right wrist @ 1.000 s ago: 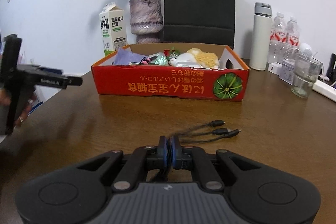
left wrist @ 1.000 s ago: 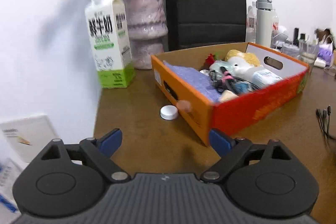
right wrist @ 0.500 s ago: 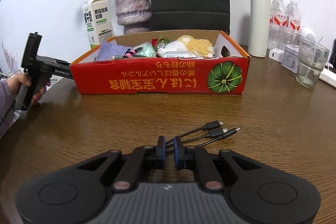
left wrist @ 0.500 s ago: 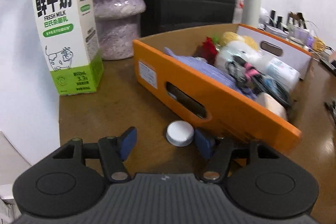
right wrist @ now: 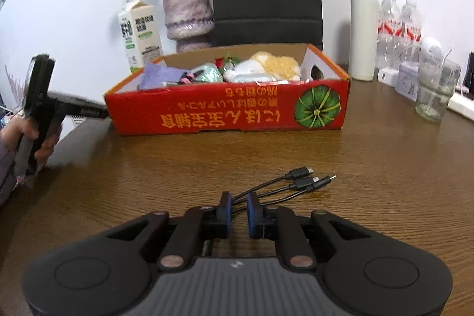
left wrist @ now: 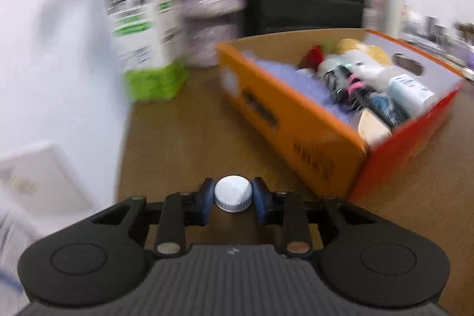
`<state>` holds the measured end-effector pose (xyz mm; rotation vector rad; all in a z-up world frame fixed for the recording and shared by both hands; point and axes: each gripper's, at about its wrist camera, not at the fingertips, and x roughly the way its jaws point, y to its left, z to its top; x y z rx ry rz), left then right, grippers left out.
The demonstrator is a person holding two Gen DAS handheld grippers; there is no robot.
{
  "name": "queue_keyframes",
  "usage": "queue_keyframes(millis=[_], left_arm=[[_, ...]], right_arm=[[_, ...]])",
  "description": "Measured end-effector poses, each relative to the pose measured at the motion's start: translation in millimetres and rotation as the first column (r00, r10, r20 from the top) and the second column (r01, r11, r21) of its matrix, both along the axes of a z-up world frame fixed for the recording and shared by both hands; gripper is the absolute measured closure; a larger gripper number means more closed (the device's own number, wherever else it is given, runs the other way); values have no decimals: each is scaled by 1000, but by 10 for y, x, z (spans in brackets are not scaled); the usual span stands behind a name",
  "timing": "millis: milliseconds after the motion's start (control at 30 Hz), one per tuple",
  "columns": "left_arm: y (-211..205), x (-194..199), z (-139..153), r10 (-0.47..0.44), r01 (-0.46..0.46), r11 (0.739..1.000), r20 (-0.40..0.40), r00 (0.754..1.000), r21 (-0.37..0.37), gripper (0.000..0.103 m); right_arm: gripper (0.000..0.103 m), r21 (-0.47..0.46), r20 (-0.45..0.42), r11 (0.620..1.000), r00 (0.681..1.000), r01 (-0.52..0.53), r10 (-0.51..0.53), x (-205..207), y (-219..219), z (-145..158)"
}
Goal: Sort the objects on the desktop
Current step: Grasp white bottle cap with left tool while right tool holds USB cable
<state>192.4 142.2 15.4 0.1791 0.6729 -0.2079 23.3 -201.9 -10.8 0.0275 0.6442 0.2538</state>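
Box (right wrist: 225, 111) at the far side of the table (right wrist: 370, 168) is already pretty full, left claw (left wrist: 233, 197) holds a white cap (left wrist: 233, 193) near it, right claw (right wrist: 239, 212) is narrow around the charging cable (right wrist: 296, 182) w/o pinching, so both aren't in yet.

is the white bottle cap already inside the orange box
No, the white bottle cap sits clamped in the left claw, outside the orange box.

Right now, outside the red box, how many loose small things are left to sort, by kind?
White cap, held in the left tongs: 1
Black cable with three plugs: 1
Total: 2
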Motion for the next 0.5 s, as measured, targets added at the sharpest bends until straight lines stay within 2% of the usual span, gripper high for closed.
queue_keyframes(millis=[67,100,133,200,233,267,300,333,367,433,500], left_arm=[[-52,-327,14,83,-84,994,18,996,65,74],[-88,-496,24,111,-113,990,25,993,79,74],[-121,-652,31,130,-130,989,16,991,63,74],[-227,-982,49,130,-131,991,-19,991,-27,74],[-331,-1166,65,126,-127,990,-28,992,-66,74],[-433,-1328,80,133,-135,986,-21,991,-98,74],[-549,-1494,96,140,-140,982,-10,990,-130,74],[-667,-1634,113,134,-132,979,1,991,-154,74],[-795,-1779,123,132,-128,974,11,991,-185,74],[-1024,-2021,131,122,-118,961,2,993,-249,74],[-1260,-2226,141,106,-98,963,17,994,-251,74]], right_arm=[[65,4,3,1000,1000,-8,8,-82,-12,25],[45,9,-9,1000,1000,-10,10,-113,-7,12],[37,9,-27,1000,1000,-13,13,-130,12,-17],[40,-25,-66,1000,998,-3,2,-155,83,-100],[40,-54,-46,999,999,-1,-2,-199,125,-107],[48,-83,-42,997,999,-8,4,-232,174,-123],[58,-101,-26,995,1000,-18,16,-276,207,-127],[92,-95,-20,995,999,-32,30,-313,217,-124],[98,-109,-20,993,999,-46,44,-349,240,-108],[99,-209,-8,976,998,-60,60,-454,329,-94],[99,-214,0,974,998,-69,70,-585,312,-82]])
